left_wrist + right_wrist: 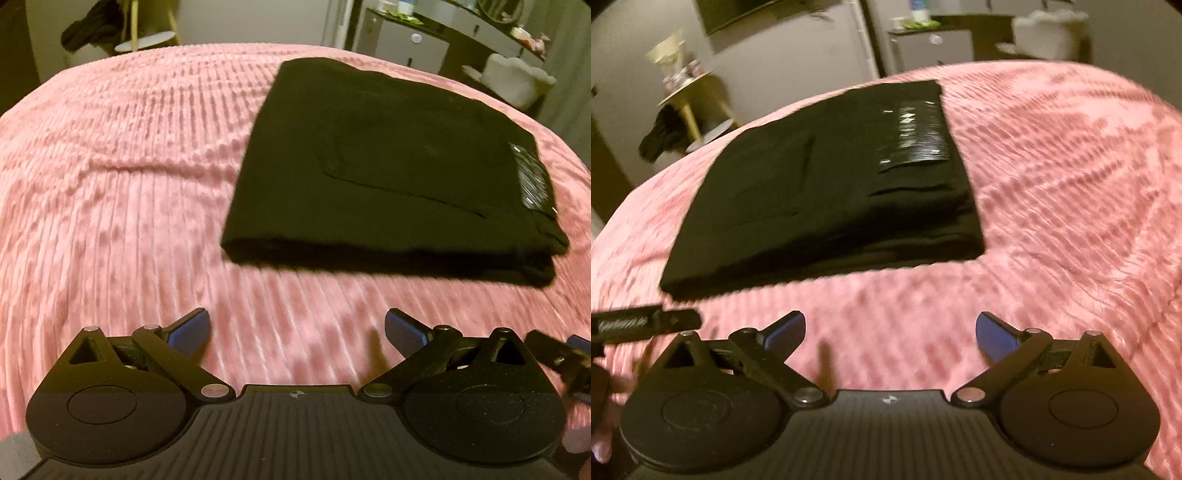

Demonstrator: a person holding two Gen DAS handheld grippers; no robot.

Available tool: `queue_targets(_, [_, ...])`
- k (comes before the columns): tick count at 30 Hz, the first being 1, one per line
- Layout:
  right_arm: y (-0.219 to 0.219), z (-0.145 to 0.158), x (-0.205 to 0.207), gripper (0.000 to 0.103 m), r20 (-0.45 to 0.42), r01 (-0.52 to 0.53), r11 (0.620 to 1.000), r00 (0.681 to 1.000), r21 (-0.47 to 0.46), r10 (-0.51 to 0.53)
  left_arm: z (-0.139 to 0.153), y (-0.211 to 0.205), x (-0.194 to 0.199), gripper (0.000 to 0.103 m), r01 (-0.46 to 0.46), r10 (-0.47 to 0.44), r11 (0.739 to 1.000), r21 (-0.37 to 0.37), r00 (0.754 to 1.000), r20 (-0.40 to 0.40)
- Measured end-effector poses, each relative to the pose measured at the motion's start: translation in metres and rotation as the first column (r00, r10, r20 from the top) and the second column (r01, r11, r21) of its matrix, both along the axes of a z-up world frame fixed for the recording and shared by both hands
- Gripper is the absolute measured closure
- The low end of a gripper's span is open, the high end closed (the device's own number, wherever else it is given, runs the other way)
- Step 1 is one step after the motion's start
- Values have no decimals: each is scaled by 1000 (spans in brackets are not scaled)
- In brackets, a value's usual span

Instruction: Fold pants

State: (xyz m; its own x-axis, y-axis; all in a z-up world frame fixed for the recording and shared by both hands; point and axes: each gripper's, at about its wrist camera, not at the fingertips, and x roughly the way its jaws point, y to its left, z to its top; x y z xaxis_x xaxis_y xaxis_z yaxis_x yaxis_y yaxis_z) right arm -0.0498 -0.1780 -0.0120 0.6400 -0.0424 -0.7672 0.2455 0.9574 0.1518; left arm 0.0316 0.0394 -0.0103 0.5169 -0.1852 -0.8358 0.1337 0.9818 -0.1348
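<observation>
Black pants (388,166), folded into a flat, thick rectangle, lying on the pink ribbed bedspread (129,184). Seen through the left camera toward the right half of the bed, with the stacked layers showing along the near edge and a shiny black tag (533,177) at the right-hand end. A pocket seam faintly traceable across the top layer. In the right camera, the same pants (820,192) sitting left of centre, tag (916,136) near the far right corner, folded edges stacked along the near side.

Left gripper (297,334) spread wide, blue pads (192,328) well apart, nothing between them, held over bare bedspread short of the pants and not touching them. Right gripper (890,334) likewise wide open and holding nothing, blue-padded fingers (993,339) well apart above the pink bedspread (1071,184), near the pants' front edge but clear of it. Part of the other gripper peeking in at the frame edge in each view: at lower right in the left camera, at lower left in the right camera.

Beyond the bed, blurred: a small round table (694,92) with dark cloth (665,133) hanging beneath it, a pale cabinet (406,44), and a white fluffy chair (513,79).
</observation>
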Motion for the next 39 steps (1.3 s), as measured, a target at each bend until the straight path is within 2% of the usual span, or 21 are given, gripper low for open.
queue_targets(6, [26, 6, -13, 4, -70, -42, 991, 997, -127, 34, -1, -15, -33, 0, 42, -42, 999, 16, 999, -5])
queue_targets(8, [29, 10, -19, 4, -55, -46, 991, 998, -127, 39, -4, -16, -42, 0, 44, -43, 999, 21, 999, -16])
queue_targets(14, [38, 13, -30, 4, -8, -76, 986, 997, -146, 75, 4, -17, -52, 0, 28, -32, 998, 58, 997, 77])
queue_targets(22, [40, 11, -27, 4, 8, -36, 981, 999, -188, 38, 8, -16, -55, 0, 28, -34, 999, 47, 992, 124])
queue_targets(26, [43, 12, -27, 4, 39, -25, 977, 999, -212, 34, 8, -16, -54, 0, 23, -29, 999, 47, 991, 131])
queue_targets(30, [43, 14, -28, 4, 65, -22, 979, 997, -205, 36, 7, -14, -52, 0, 20, -24, 999, 34, 992, 123])
queue_targets(39, [41, 15, -29, 4, 96, -8, 982, 995, -186, 27, 6, -18, -54, 0, 31, -38, 998, 55, 991, 131])
